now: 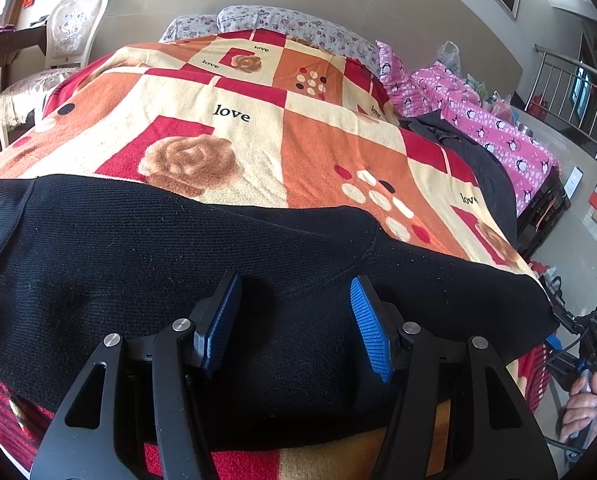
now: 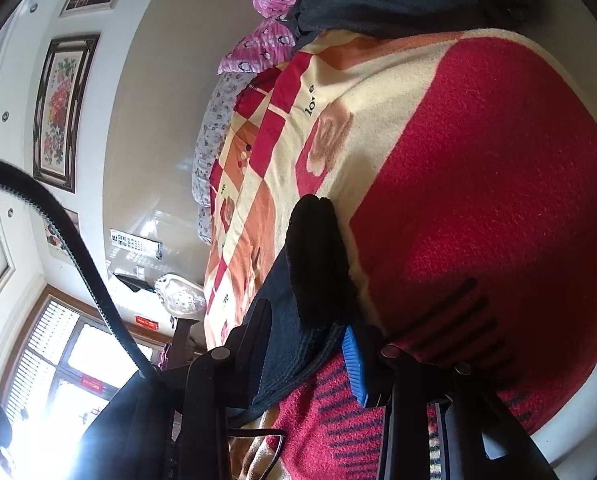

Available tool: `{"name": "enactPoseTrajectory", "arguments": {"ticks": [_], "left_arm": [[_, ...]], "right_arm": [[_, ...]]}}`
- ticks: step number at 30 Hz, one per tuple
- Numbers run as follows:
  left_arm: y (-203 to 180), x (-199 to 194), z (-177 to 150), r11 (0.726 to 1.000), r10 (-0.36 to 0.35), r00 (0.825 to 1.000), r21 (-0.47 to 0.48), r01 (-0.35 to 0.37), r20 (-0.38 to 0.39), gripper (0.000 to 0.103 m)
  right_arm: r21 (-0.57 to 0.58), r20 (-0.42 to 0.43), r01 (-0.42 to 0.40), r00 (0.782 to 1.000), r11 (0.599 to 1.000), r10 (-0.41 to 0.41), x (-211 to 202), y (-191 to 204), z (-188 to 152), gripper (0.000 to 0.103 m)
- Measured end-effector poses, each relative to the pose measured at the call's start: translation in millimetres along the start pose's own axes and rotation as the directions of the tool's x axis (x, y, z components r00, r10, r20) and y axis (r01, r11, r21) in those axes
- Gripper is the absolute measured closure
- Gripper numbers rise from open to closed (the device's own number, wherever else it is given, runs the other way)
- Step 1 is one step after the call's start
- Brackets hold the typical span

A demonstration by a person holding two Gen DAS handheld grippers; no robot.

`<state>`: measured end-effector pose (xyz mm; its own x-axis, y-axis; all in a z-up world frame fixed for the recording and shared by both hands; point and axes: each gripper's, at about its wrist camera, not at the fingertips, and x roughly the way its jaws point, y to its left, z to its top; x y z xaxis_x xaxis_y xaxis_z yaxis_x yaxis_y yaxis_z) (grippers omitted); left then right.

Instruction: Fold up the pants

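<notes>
While my right tongs [image 2: 310,344] pinched the soft, limp black knit pants [image 1: 146,264] at their edge, my left tongs [image 1: 294,320] gaped wide above them.

the bed [image 1: 538,216] is covered by a fleece blanket [image 1: 318,140] in red, orange and cream squares, printed with roses, dots and the word "love". black knitted pants [image 1: 138,264] lie spread across the near part of the blanket, reaching almost from one side to the other, their near edge close to the blanket's striped red border. at the far end, floral pillows [image 1: 282,20] sit against the wall. along the far right side lies a dark grey garment [image 1: 478,156], and beside it pink bedding with a penguin print [image 1: 498,128].
</notes>
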<state>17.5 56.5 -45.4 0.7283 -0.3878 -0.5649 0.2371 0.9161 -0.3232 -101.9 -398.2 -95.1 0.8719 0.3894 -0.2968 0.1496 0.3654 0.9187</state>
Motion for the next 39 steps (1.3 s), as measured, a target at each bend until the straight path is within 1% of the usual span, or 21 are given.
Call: {"name": "enactPoseTrajectory", "arguments": {"ticks": [8,15,17,19,21,23,24,25,26,27,28,29,30,31,32,33,34,35,36,38,39], "left_arm": [[-0.1,0.1,0.0,1.0,0.001,1.0,0.0,-0.001,0.0,0.046],[-1.2,-0.8,-0.7,1.0,0.0,1.0,-0.007,0.0,0.004,0.046],[-1.3,-1.5,2.4,1.0,-0.004,1.0,-0.013,0.004,-0.01,0.046],[-5.4,-2.9,10.4,1.0,-0.022,0.999,-0.014,0.021,-0.045,0.046],[-13.5,-7.8,22.1,0.996,-0.08,0.995,-0.032,0.078,-0.056,0.046],[-33.9,-13.8,36.6,0.99,-0.14,0.989,-0.038,0.138,-0.048,0.046],[-47.2,-13.9,44.0,0.982,-0.185,0.981,-0.03,0.184,-0.056,0.046],[-64.5,-11.8,51.5,0.97,-0.244,0.967,-0.019,0.244,-0.077,0.046],[-84.2,-7.1,58.3,0.951,-0.31,0.945,-0.01,0.31,-0.109,0.046],[-105.2,0.7,64.3,0.924,-0.377,0.913,-0.004,0.381,-0.154,0.046],[-129.8,11.9,68.7,0.892,-0.439,0.871,0.004,0.451,-0.222,0.046],[-151.9,22.8,72.6,0.87,-0.472,0.836,0.007,0.493,-0.281,0.046],[-176.0,33.9,73.9,0.85,-0.49,0.801,0.016,0.527,-0.344,0.046],[-198.2,43.3,73.7,0.829,-0.498,0.769,0.04,0.558,-0.402,0.046],[-218.9,51.6,72.8,0.812,-0.492,0.745,0.072,0.579,-0.451,0.046],[-237.2,59.7,70.6,0.801,-0.468,0.732,0.112,0.588,-0.494,0.046],[-251.2,65.7,68.5,0.799,-0.434,0.735,0.155,0.581,-0.521,0.046],[-262.2,69.8,66.7,0.802,-0.396,0.747,0.195,0.564,-0.533,0.046],[-271.4,74.6,64.1,0.797,-0.365,0.751,0.233,0.557,-0.55,0.046],[-282.1,83.0,58.7,0.787,-0.308,0.744,0.28,0.549,-0.593,0.046],[-284.9,86.0,57.4,0.781,-0.294,0.738,0.292,0.551,-0.607,0.046]], "right_arm": [[-0.012,0.027,-0.029,0.999,0.999,0.03,-1.7,-2.4,-3.5,0.071],[0.006,0.043,-0.055,0.998,0.998,0.055,-2.9,-5.3,-4.8,0.071],[-0.043,0.047,-0.013,0.999,0.999,0.015,-2.6,0.6,-6.3,0.079],[-0.124,0.058,0.067,0.997,0.99,-0.06,-2.0,8.7,-9.1,0.092],[-0.191,0.074,0.091,0.994,0.977,-0.078,-3.0,14.5,-12.1,0.094],[-0.266,0.1,0.142,0.988,0.953,-0.119,-3.0,25.2,-17.0,0.094],[-0.321,0.122,0.175,0.982,0.931,-0.142,-2.7,33.9,-20.3,0.094],[-0.388,0.152,0.228,0.972,0.893,-0.182,-1.2,45.3,-24.7,0.094],[-0.454,0.183,0.27,0.961,0.849,-0.208,0.8,56.5,-30.0,0.094],[-0.529,0.224,0.313,0.948,0.789,-0.226,2.5,69.5,-37.5,0.094],[-0.602,0.272,0.367,0.929,0.71,-0.25,5.7,82.6,-47.1,0.094],[-0.653,0.304,0.396,0.918,0.645,-0.255,8.8,92.6,-55.9,0.094],[-0.689,0.322,0.406,0.914,0.6,-0.249,11.5,99.0,-63.0,0.094],[-0.724,0.342,0.424,0.906,0.544,-0.25,15.7,105.8,-71.3,0.094],[-0.748,0.357,0.437,0.899,0.5,-0.253,19.7,110.0,-77.6,0.094],[-0.772,0.369,0.447,0.894,0.452,-0.254,24.8,113.5,-84.8,0.094],[-0.792,0.376,0.448,0.893,0.415,-0.248,29.1,116.7,-90.5,0.094],[-0.808,0.385,0.453,0.89,0.378,-0.243,32.8,120.0,-96.2,0.094],[-0.822,0.393,0.454,0.889,0.343,-0.237,36.2,123.2,-100.9,0.094],[-0.847,0.396,0.446,0.893,0.29,-0.216,39.7,127.5,-110.4,0.094],[-0.858,0.398,0.443,0.894,0.262,-0.208,43.4,130.9,-114.8,0.094]]}}
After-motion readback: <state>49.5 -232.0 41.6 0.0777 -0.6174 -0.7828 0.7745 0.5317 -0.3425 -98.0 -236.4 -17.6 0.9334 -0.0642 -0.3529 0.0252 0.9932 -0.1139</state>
